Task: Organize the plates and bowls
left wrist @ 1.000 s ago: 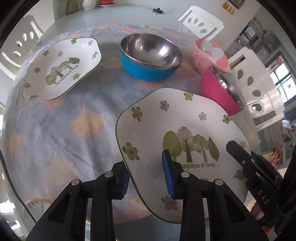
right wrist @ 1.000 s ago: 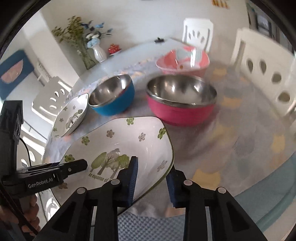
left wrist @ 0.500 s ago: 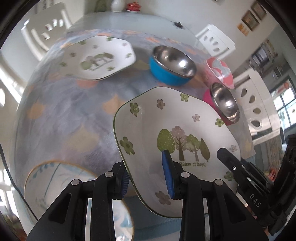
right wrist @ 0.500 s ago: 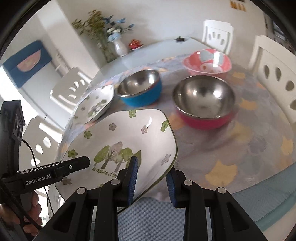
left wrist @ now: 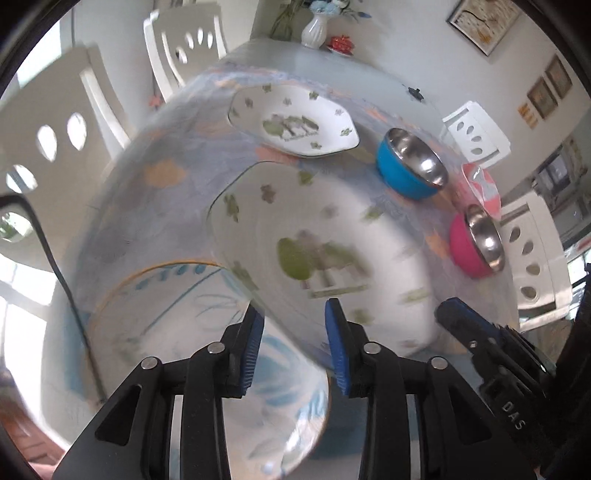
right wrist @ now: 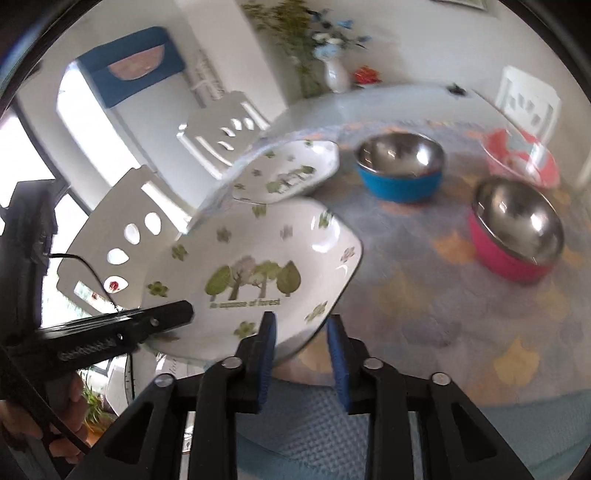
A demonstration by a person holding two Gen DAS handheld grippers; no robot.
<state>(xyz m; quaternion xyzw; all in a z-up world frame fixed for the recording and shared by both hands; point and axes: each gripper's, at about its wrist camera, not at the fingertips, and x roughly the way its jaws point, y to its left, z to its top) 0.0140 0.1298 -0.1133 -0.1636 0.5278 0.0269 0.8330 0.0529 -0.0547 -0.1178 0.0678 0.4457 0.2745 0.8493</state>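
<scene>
Both grippers hold one white forest-print plate [left wrist: 325, 243] [right wrist: 258, 266] lifted above the table. My left gripper [left wrist: 294, 345] is shut on its near left rim; my right gripper [right wrist: 301, 347] is shut on its near right rim. The right gripper shows in the left wrist view [left wrist: 480, 339] and the left gripper shows in the right wrist view [right wrist: 122, 325]. A blue-patterned round plate [left wrist: 184, 332] lies below the held plate at the table's near left. A second forest-print plate [left wrist: 295, 122] [right wrist: 288, 173] rests farther back.
A blue bowl [left wrist: 410, 162] [right wrist: 400, 166], a pink steel-lined bowl [left wrist: 476, 243] [right wrist: 517, 229] and a pink patterned bowl [right wrist: 521, 158] stand on the right of the table [right wrist: 424, 295]. White chairs [left wrist: 55, 122] surround it. A vase [left wrist: 314, 27] stands at the far end.
Both grippers have carried the forest-print plate leftward and higher. The blue-patterned plate now lies under it in the left wrist view.
</scene>
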